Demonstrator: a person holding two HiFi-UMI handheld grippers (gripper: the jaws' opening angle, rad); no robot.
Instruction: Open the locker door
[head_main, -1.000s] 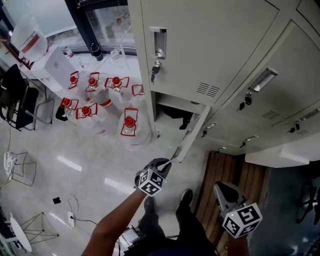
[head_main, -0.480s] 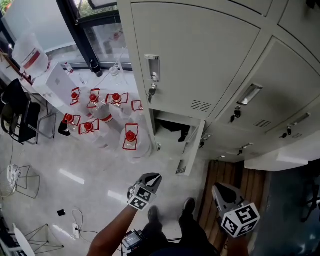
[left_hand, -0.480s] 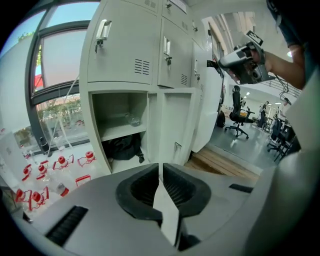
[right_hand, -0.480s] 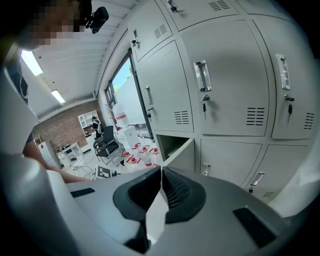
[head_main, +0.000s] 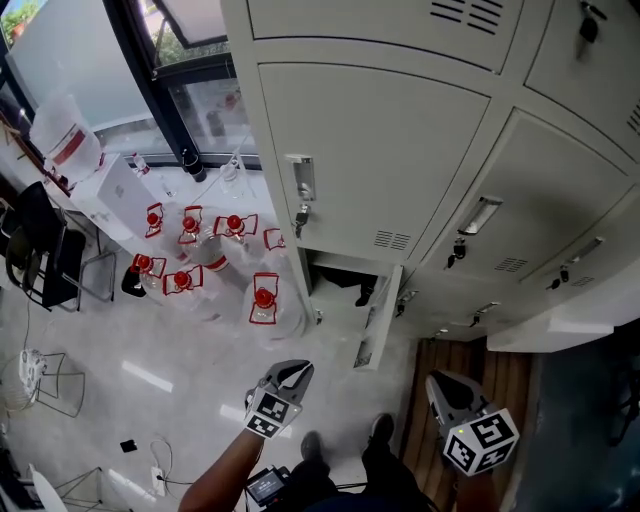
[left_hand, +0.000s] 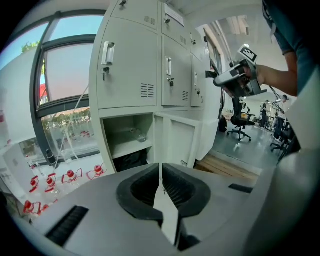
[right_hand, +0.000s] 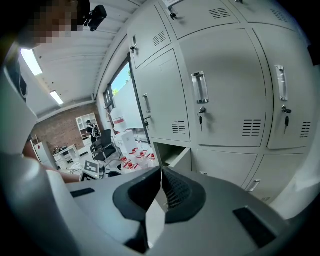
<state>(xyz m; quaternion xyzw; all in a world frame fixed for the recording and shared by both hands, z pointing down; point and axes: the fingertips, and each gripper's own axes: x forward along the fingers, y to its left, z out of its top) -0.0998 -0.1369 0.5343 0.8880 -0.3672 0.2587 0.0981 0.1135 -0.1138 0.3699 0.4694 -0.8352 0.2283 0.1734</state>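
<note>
The beige lockers (head_main: 380, 150) fill the top of the head view. The bottom-left locker's door (head_main: 376, 322) stands swung out, and its compartment (left_hand: 127, 140) shows a shelf inside. My left gripper (head_main: 292, 374) hangs low, left of that door and apart from it. Its jaws are closing, and the pads (left_hand: 161, 167) meet with nothing between them. My right gripper (head_main: 446, 386) is further right, over the wooden floor strip. It is shut and empty (right_hand: 161, 172), facing the closed upper doors (right_hand: 220, 85).
Several water bottles with red caps (head_main: 262, 298) stand on the white floor left of the lockers. A black chair (head_main: 40, 250) and a white box (head_main: 115, 185) sit at the far left. Cables (head_main: 155, 455) lie near my feet (head_main: 380, 428). A wooden floor strip (head_main: 470, 365) runs below the right lockers.
My left gripper has drawn back from the open door's lower edge, down and to the left. The door stays swung out. The right gripper has barely moved.
</note>
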